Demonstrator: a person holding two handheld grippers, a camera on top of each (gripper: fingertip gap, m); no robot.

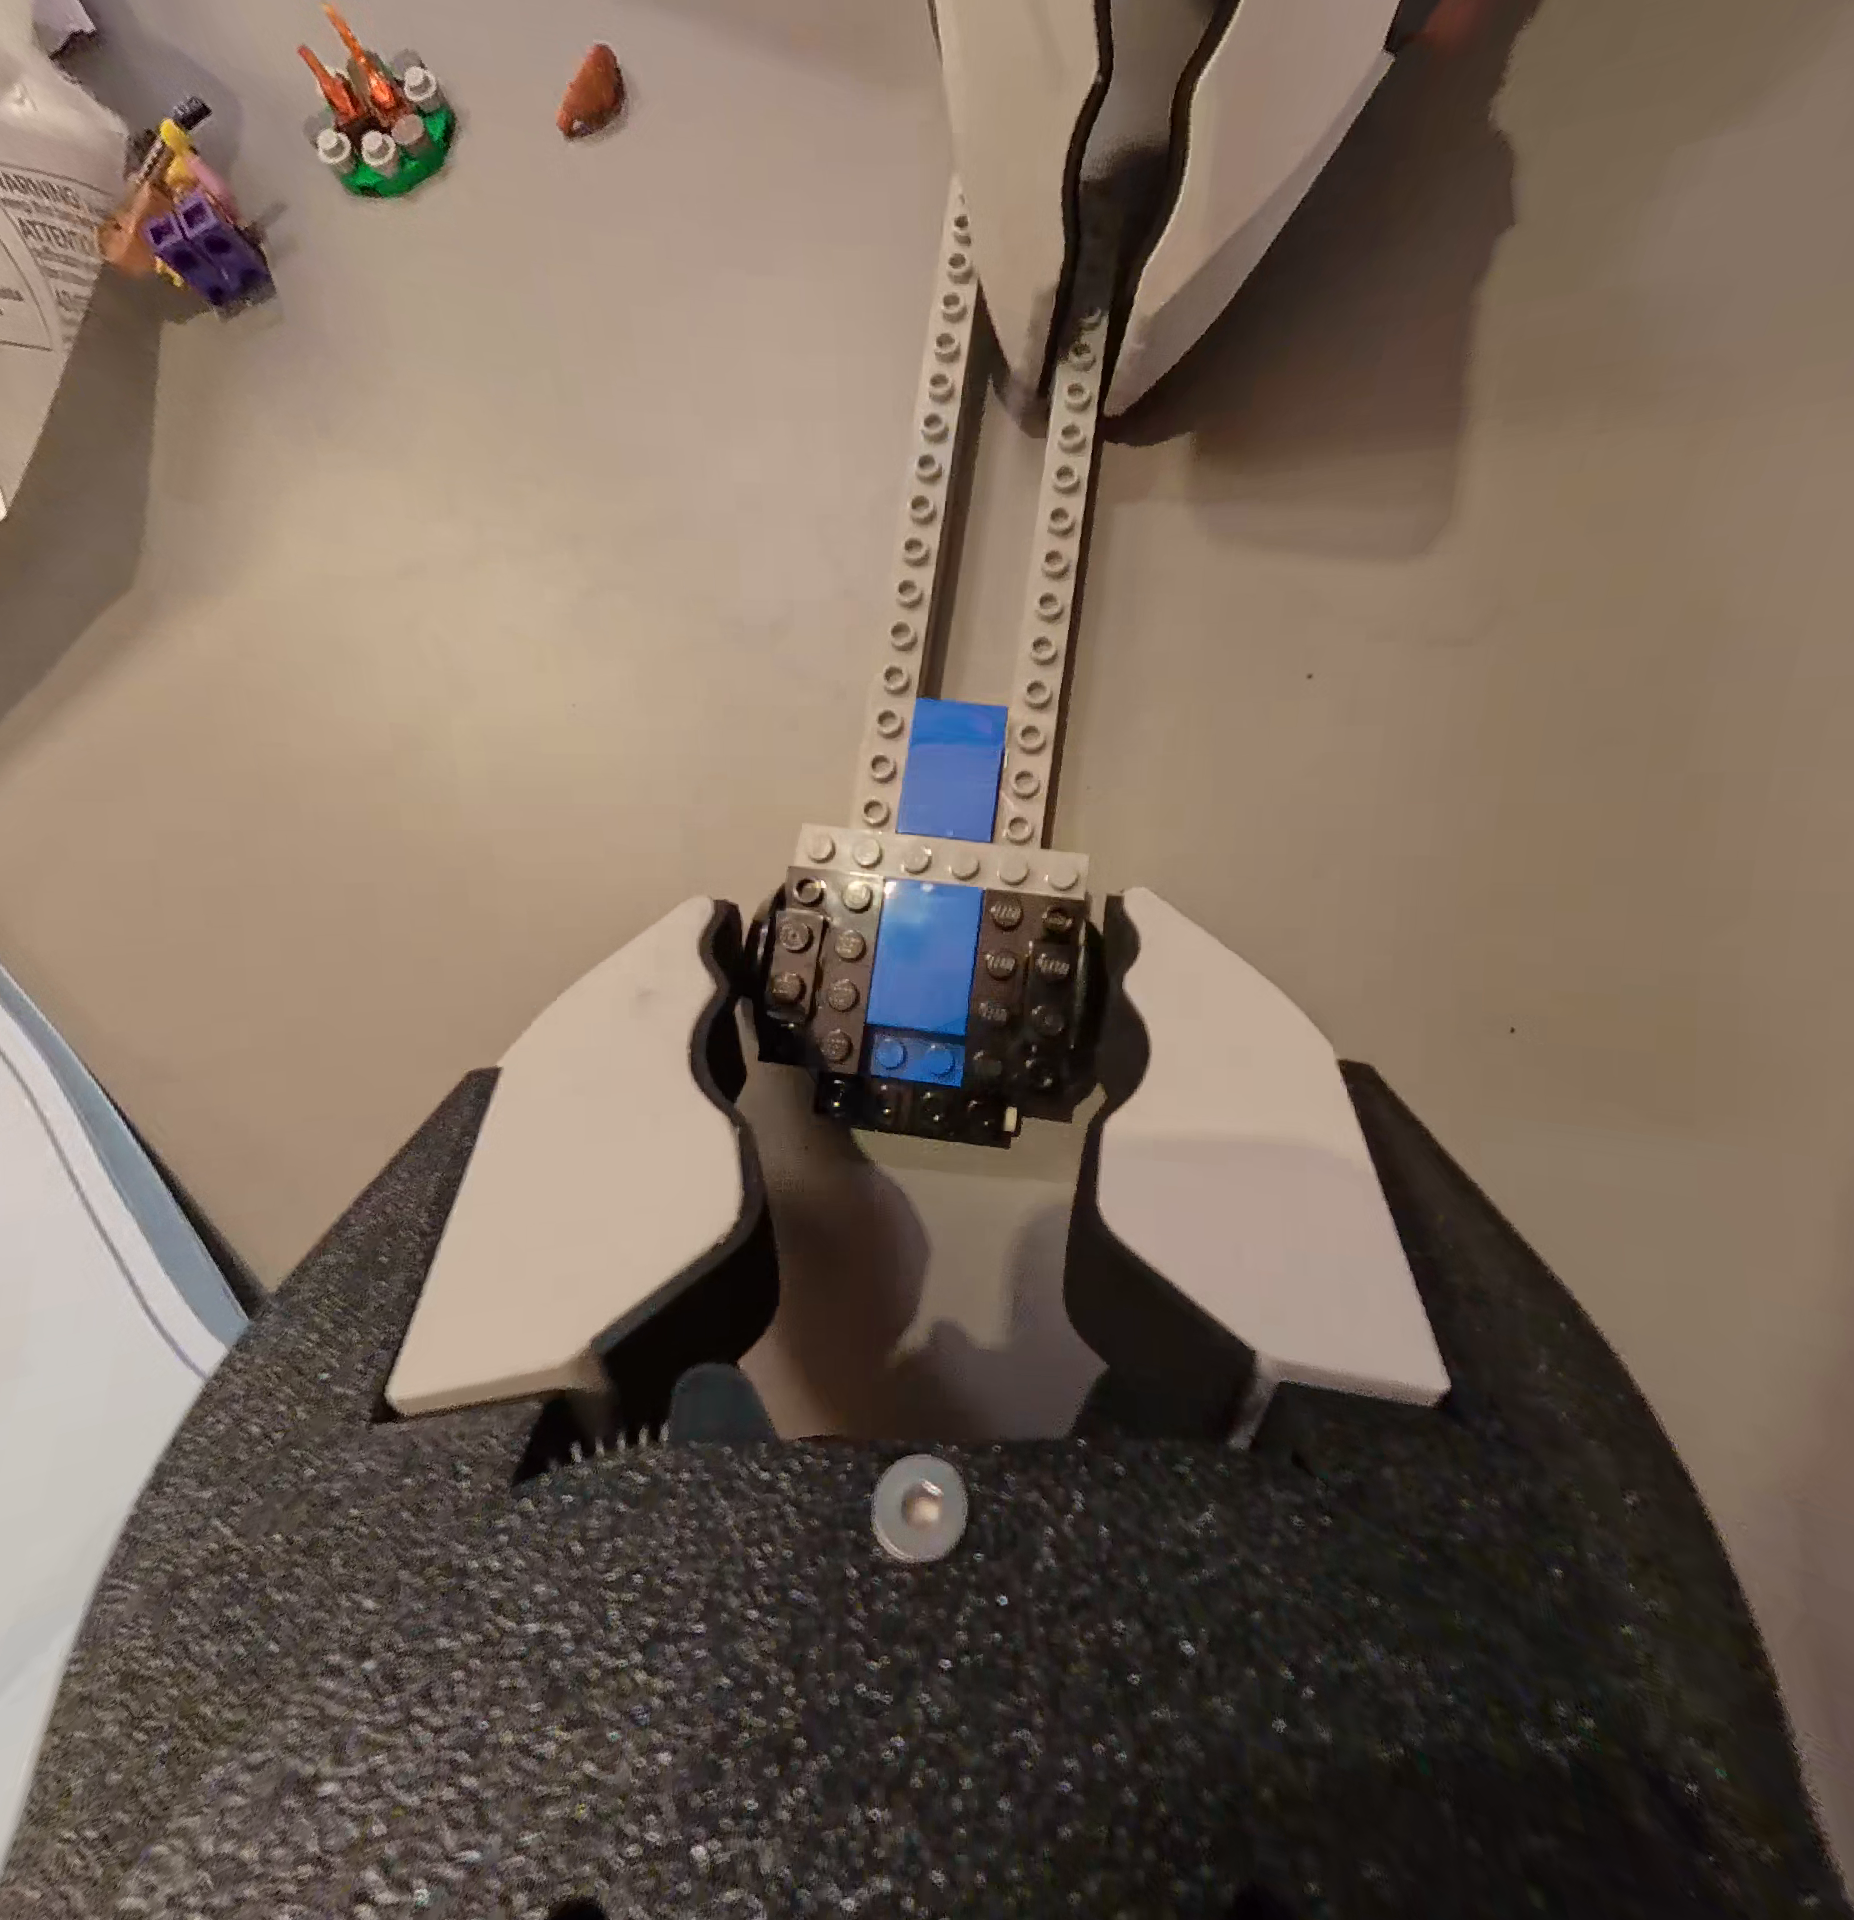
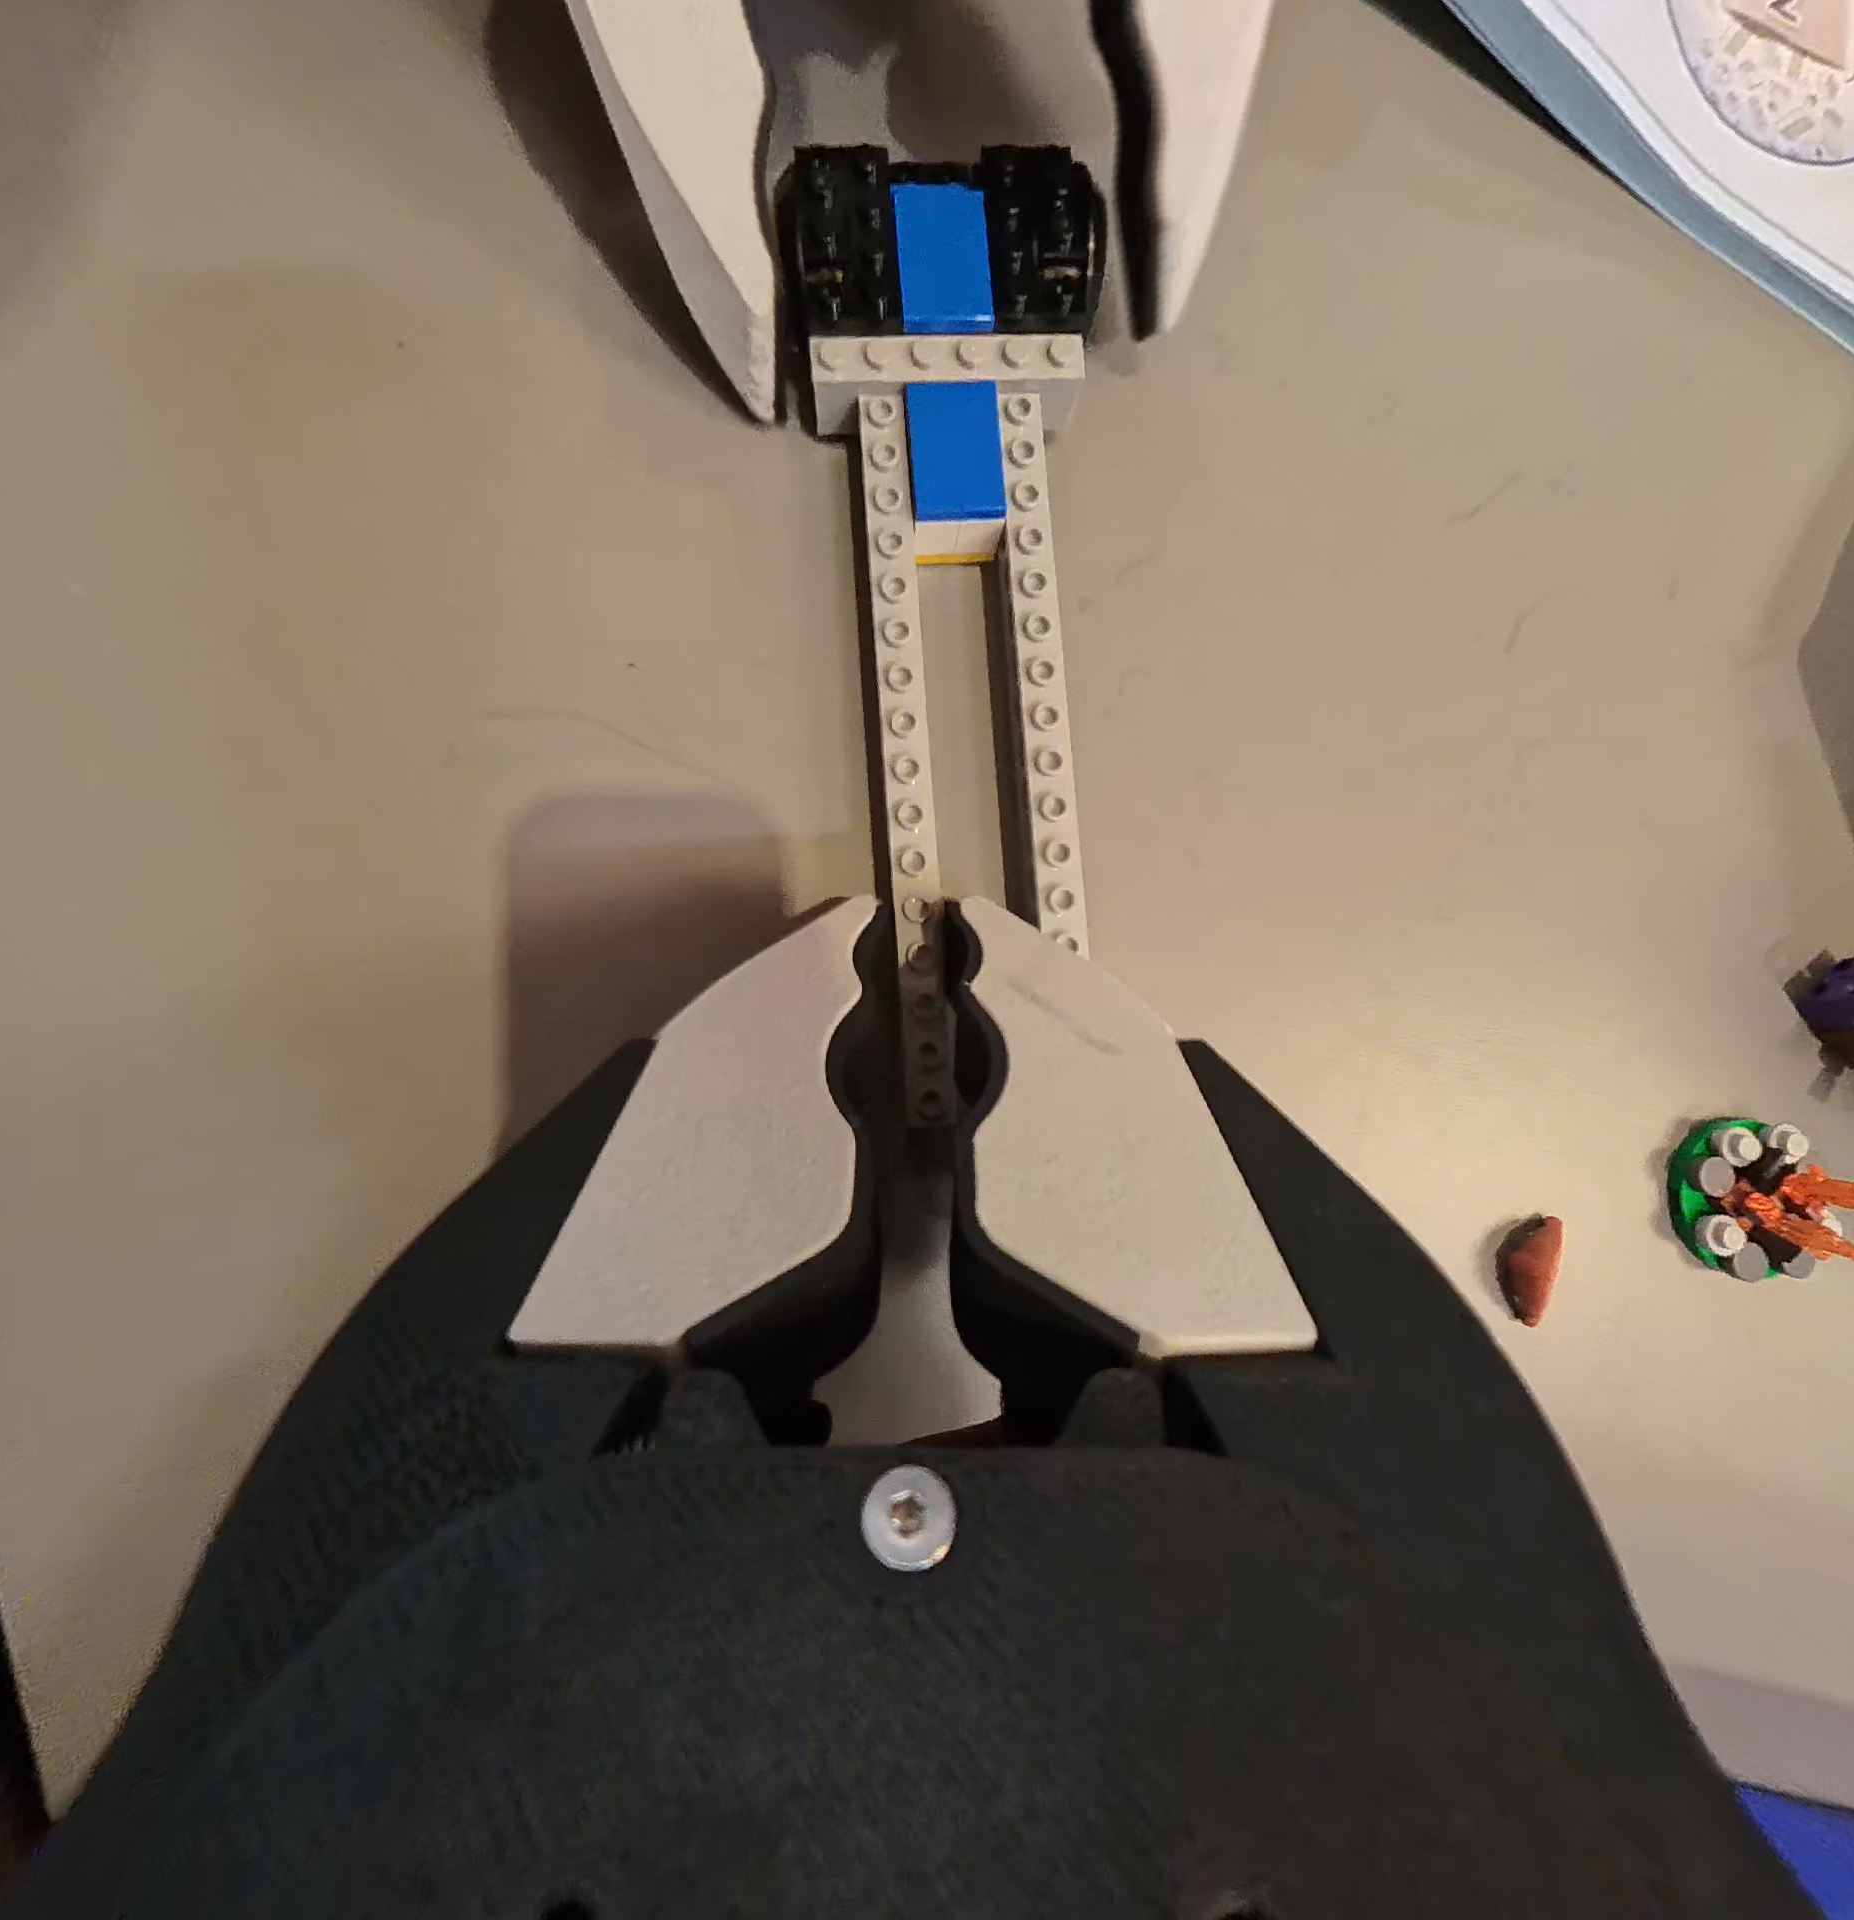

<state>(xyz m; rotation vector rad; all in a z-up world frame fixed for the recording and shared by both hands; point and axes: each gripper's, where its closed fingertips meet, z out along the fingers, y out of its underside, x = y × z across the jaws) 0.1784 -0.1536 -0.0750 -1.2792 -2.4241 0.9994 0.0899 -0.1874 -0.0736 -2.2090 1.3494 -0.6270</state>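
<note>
While pinching the near end of one grey strip [image 2: 907, 727] of the brick model, nearly shut with both pads pressed on its thin sides, the right gripper [image 2: 923, 914] wants a light, even squeeze; seems a narrow hold, so best square to the strip rather than skewed; no touch on the second grey strip [image 2: 1048, 727] just beside it, though one finger lies over its end; worth minding that, since a nudge there could probably spring the two strips apart

At the far end, spread wide around the black-and-blue block [image 1: 928, 977], the left gripper [image 1: 925, 904] with a finger close on each flank; looks like a straddle and no clamp, though hard to say for sure whether the pads press; if closing here, better centred on the block's flat sides and level with the tabletop [image 1: 383, 727], where the whole model lies flat; judged a stiffer place to grip than the strips, which may flex or pop off their studs under a twist

Well apart from both grippers: a green round piece with orange spikes [image 2: 1733, 1205], a brown bit [image 2: 1531, 1262], a purple figure [image 1: 201, 244] and printed sheets [image 2: 1681, 156]; nothing crowding the model
</note>
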